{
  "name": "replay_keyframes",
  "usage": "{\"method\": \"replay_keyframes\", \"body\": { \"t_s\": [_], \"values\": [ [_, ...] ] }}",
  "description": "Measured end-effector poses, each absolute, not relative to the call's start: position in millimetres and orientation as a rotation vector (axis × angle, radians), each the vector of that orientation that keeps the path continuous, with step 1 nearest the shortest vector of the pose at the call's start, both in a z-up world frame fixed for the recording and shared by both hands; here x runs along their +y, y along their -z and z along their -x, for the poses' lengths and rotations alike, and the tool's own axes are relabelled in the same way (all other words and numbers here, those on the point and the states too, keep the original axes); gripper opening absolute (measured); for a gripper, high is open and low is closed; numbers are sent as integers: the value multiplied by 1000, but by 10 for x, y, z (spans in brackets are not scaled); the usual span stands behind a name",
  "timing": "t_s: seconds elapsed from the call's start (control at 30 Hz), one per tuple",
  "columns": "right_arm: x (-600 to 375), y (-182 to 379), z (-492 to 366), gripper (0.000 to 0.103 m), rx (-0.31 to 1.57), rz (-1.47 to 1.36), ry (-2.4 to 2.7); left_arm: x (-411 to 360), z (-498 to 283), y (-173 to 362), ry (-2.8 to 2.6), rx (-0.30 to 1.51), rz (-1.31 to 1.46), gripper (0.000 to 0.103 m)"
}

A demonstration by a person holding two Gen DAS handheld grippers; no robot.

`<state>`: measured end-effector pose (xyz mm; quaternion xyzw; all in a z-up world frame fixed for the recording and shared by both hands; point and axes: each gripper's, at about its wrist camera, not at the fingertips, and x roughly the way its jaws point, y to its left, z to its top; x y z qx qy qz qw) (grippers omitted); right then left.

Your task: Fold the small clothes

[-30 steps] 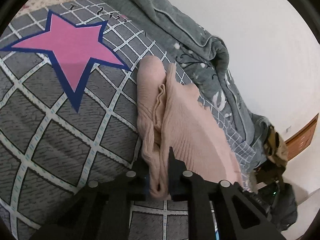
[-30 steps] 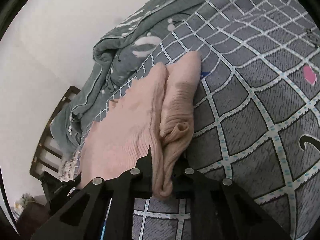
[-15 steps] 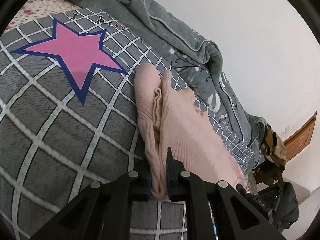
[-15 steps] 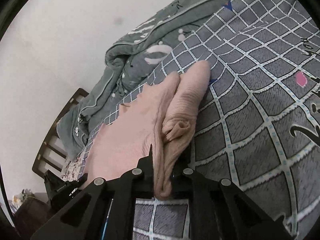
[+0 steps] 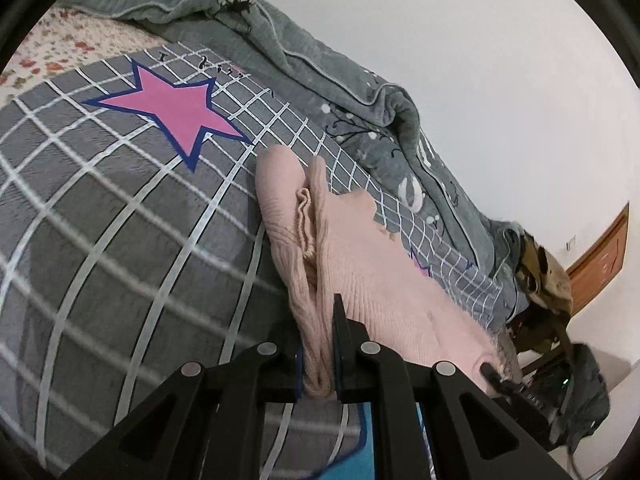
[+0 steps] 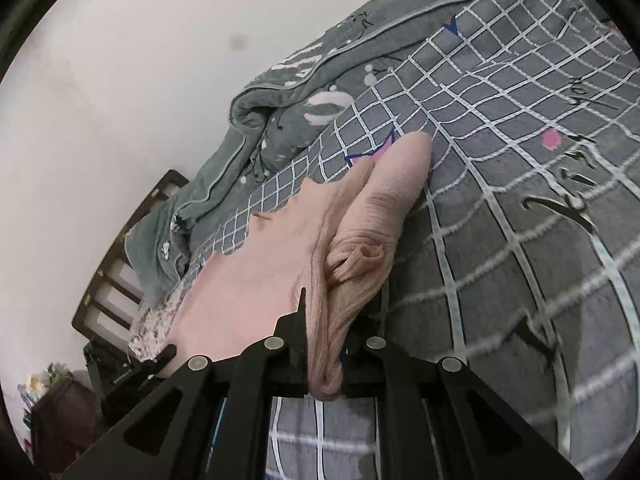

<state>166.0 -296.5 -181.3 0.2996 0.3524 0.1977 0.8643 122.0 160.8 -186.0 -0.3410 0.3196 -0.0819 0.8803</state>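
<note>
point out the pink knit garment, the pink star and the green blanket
pink knit garment point(image 5: 384, 280), left wrist view, ribbed body panel
pink star point(image 5: 176, 110), left wrist view, centre of the star printed on the bedcover
green blanket point(image 6: 280, 120), right wrist view, rolled fold by the wall

The left gripper point(image 5: 318, 344) is matte black, its two angular arms spreading toward five and seven o'clock with triangular cut-outs. Round silver screw heads dot the joints, and blue pads line the fingers point(image 5: 340, 328). The right gripper point(image 6: 324, 340) is built alike; its pad colour is hard to tell.
</note>
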Motion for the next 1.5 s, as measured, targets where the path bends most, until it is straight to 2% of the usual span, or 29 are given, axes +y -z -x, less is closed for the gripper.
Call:
{"method": "replay_keyframes", "body": {
  "t_s": [0.37, 0.43, 0.53, 0.6, 0.87, 1.03, 1.2, 1.33, 1.5],
  "values": [
    [-2988, 1822, -1080, 10, 700, -570, -406, 1539, -726, 1940, 138, 677, 606, 14],
    [-2977, 1860, -1099, 13, 713, -560, -391, 1539, -726, 1927, 116, 683, 589, 20],
    [-2972, 1848, -1095, 25, 724, -519, -366, 1569, -741, 1909, 107, 683, 596, 36],
    [-2952, 1755, -1012, 26, 694, -444, -329, 1607, -762, 1902, 115, 674, 620, 49],
    [-2604, 1277, -834, 29, 553, -208, -235, 1631, -1066, 1911, 124, 711, 678, 52],
    [-2125, 1112, -967, 35, 540, -137, -339, 1580, -1234, 1924, 87, 759, 676, 52],
    [-1565, 1298, -1192, 35, 624, -87, -404, 1571, -1363, 1830, 30, 762, 591, 54],
    [-1182, 1666, -1424, 35, 727, 37, -332, 1705, -1421, 1890, 65, 776, 677, 54],
    [-970, 1642, -1720, 35, 736, 143, -281, 1731, -1484, 1912, 69, 764, 671, 54]
  ]
}}
